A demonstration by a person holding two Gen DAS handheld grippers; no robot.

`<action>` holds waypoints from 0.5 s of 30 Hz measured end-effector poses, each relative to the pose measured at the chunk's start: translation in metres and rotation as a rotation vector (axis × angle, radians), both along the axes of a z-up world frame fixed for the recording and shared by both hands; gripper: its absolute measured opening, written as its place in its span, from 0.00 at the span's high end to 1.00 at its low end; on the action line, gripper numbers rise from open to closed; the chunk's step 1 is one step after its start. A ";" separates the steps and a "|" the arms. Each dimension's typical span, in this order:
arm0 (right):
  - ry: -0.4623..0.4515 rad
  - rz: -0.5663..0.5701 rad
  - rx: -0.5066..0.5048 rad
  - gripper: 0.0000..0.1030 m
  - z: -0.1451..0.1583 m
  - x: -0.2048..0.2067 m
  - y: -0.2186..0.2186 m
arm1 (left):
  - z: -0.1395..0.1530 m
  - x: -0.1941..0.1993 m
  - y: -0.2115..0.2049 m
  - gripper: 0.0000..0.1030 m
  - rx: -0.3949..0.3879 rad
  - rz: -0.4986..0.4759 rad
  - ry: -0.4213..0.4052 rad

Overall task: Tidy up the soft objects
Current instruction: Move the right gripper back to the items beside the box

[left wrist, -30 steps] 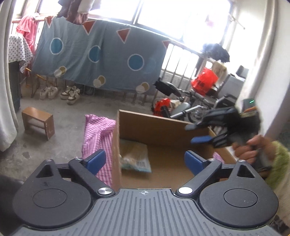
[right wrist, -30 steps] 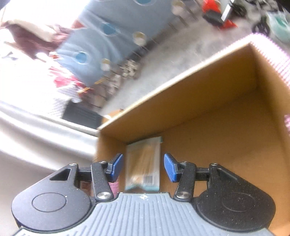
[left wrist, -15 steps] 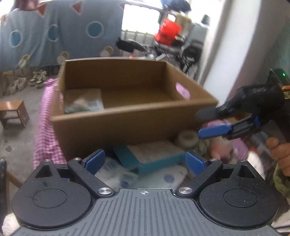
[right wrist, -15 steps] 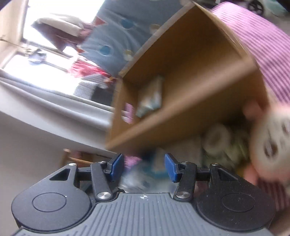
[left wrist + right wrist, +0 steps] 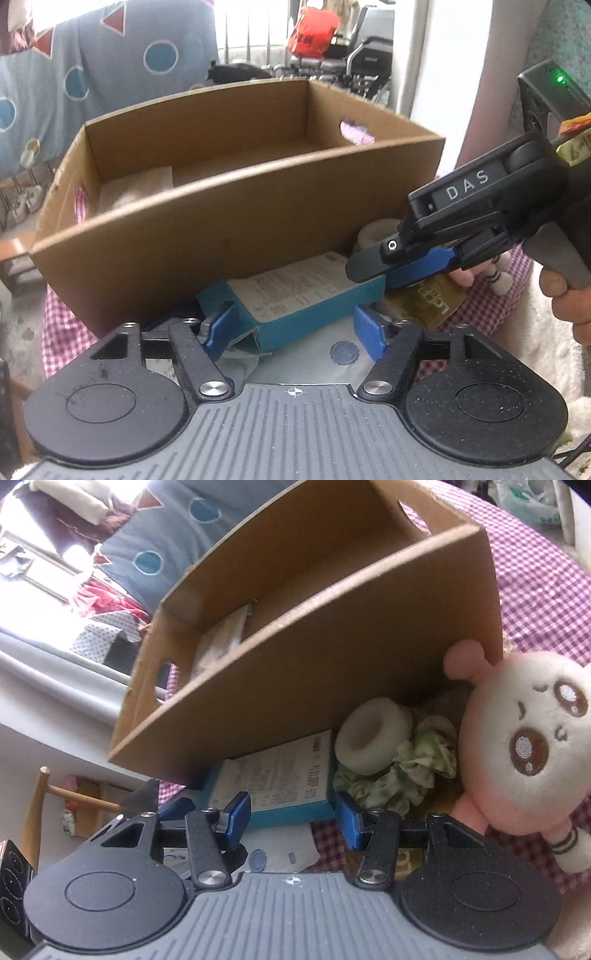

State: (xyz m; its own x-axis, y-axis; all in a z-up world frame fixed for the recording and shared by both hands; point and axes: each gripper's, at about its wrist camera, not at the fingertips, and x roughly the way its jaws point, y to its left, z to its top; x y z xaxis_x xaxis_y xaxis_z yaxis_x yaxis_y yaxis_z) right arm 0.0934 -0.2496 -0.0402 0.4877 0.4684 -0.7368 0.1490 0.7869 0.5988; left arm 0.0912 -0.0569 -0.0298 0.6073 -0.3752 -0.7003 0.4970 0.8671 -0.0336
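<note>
Clearly "DAS" on right tongs (image 5: pixel 384 267) — white lettering

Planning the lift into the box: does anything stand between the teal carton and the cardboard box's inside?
Yes. The cardboard box has its near wall rising right behind the teal carton, so the carton must go up and over it. The right gripper also hangs over the carton's right end.

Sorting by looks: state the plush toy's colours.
Plush toy: cream face, pink body, brown eyes; clearest in the right wrist view.
</note>
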 end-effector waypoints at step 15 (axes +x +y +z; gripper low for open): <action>0.036 -0.016 0.008 0.48 -0.015 0.010 0.005 | -0.009 0.002 -0.017 0.26 0.111 0.007 -0.042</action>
